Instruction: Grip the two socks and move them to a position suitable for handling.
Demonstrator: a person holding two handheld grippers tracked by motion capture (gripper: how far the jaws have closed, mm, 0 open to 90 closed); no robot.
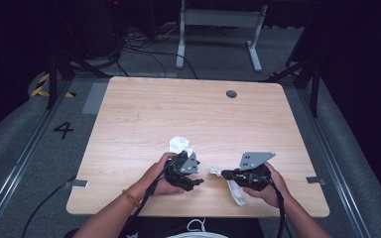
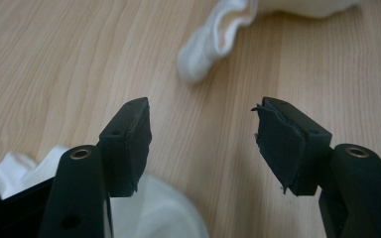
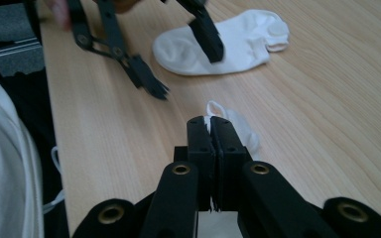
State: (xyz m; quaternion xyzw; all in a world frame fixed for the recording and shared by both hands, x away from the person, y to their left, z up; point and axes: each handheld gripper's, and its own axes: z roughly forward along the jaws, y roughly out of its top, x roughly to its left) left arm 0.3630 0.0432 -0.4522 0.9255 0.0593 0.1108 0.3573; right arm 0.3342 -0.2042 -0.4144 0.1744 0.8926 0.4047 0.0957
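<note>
The right gripper (image 3: 211, 130) has its jaws clenched on a white sock (image 1: 236, 191); beside it, the left gripper (image 2: 203, 144) gapes empty above the table (image 1: 144, 109), near another sock (image 1: 179, 145).

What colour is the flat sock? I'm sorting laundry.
White, clearest in the right gripper view: sock.

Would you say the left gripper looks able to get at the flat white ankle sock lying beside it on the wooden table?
Probably yes. The left gripper is open with nothing between its fingers, and the flat white ankle sock lies right beside it on the wooden table, with nothing in between.
</note>
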